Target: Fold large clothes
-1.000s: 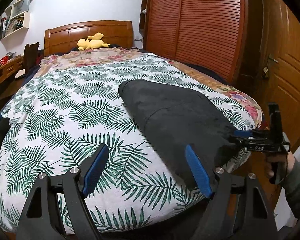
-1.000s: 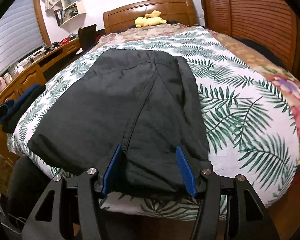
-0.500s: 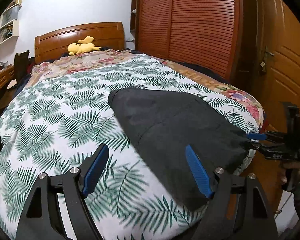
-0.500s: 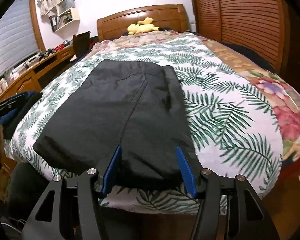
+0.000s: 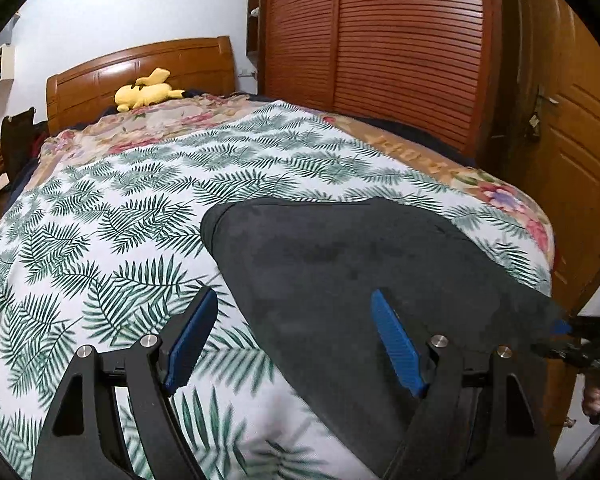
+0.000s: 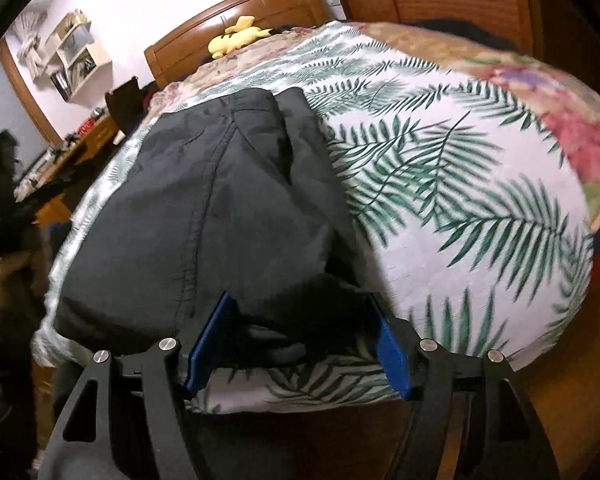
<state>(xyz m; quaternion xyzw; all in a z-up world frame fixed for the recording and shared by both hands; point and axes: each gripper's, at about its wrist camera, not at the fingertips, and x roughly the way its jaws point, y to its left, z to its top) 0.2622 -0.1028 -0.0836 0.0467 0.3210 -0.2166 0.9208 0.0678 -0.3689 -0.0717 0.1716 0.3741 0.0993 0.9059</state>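
A dark grey garment [image 5: 340,268] lies folded on the fern-print bed cover [image 5: 100,232], near the foot of the bed. My left gripper [image 5: 292,340] is open and empty, with its right finger over the garment's near left edge. My right gripper [image 6: 296,344] is open around the garment's near corner [image 6: 292,320], which bunches between the blue pads. In the right wrist view the garment [image 6: 204,216] shows a centre seam. My right gripper also shows in the left wrist view [image 5: 572,340] at the garment's far right corner.
A yellow plush toy [image 5: 148,92] lies by the wooden headboard [image 5: 140,68]. A slatted wardrobe [image 5: 400,40] and a wooden door [image 5: 572,120] stand right of the bed. A desk with clutter [image 6: 60,160] and wall shelves [image 6: 76,60] stand on the left.
Both grippers have moved in closer to the garment. The left view has swung right toward its near edge. The right gripper has dropped low and tilted at the garment's corner, jaws still open.
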